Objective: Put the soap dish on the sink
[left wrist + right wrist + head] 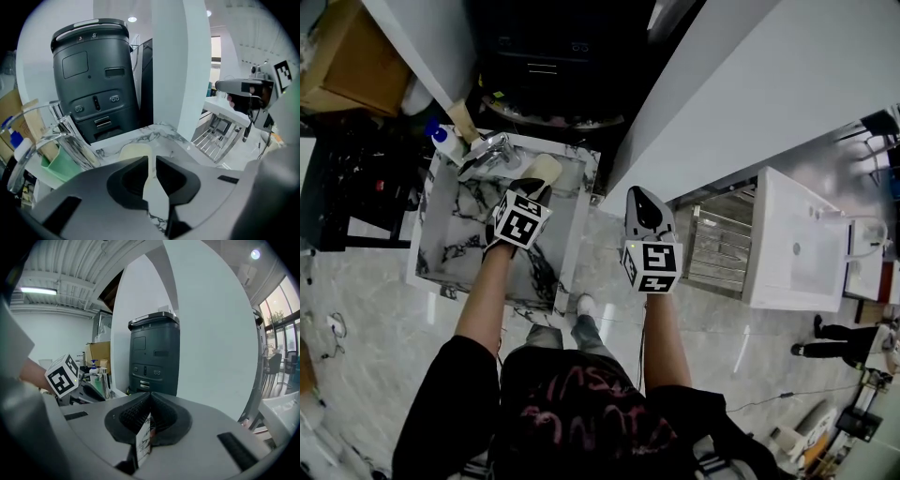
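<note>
1. Left claw (153,158) is pinched to a narrow slit on the near edge of the cream dish (133,151).
2. Beyond the claw tips the dish juts out over the back rim of the marble sink (427,230), just right of the faucet (487,155).
3. Right claw (150,399) is closed on nothing, held right of the sink, well apart from the dish.

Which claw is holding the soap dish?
The left claw, the one over the marble sink: its jaws pinch the cream soap dish. The right claw is shut on nothing, off to the sink's side.
</note>
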`<action>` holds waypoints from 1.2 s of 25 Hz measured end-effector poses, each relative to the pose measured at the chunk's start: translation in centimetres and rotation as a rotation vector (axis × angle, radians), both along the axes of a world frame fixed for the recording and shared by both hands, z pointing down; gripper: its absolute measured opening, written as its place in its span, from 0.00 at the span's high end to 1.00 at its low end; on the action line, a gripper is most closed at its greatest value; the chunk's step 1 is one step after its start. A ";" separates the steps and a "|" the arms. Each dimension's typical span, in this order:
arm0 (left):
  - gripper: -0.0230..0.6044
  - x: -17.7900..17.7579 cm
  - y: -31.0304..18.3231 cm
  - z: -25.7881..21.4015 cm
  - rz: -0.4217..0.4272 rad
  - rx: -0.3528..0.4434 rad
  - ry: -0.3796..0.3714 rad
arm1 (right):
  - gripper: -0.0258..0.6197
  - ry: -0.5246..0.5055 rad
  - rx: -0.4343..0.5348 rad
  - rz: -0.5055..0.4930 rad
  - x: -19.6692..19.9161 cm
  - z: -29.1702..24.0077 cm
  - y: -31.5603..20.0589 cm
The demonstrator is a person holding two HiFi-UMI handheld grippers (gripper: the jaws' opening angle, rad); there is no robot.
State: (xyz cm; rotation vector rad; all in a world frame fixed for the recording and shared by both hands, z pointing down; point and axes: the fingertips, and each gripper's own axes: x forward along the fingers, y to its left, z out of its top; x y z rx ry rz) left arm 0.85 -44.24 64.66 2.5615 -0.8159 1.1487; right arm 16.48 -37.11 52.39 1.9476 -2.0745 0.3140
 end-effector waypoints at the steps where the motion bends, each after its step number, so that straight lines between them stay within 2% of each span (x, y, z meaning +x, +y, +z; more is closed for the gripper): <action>1: 0.86 -0.1 0.1 -0.5 -0.009 0.009 0.008 | 0.94 -0.002 0.004 -0.001 -0.1 -0.2 0.1; 8: 0.93 -1.2 1.3 -5.0 -0.077 0.089 0.086 | 0.94 -0.011 0.044 -0.018 -0.7 -2.2 1.0; 16: 0.94 -3.0 3.5 -9.5 -0.168 0.165 0.139 | 0.94 -0.017 0.072 -0.044 -1.0 -4.1 2.7; 30: 0.94 -4.9 7.5 -21.3 -0.294 0.428 0.307 | 0.94 -0.017 0.115 -0.112 -2.0 -6.7 5.3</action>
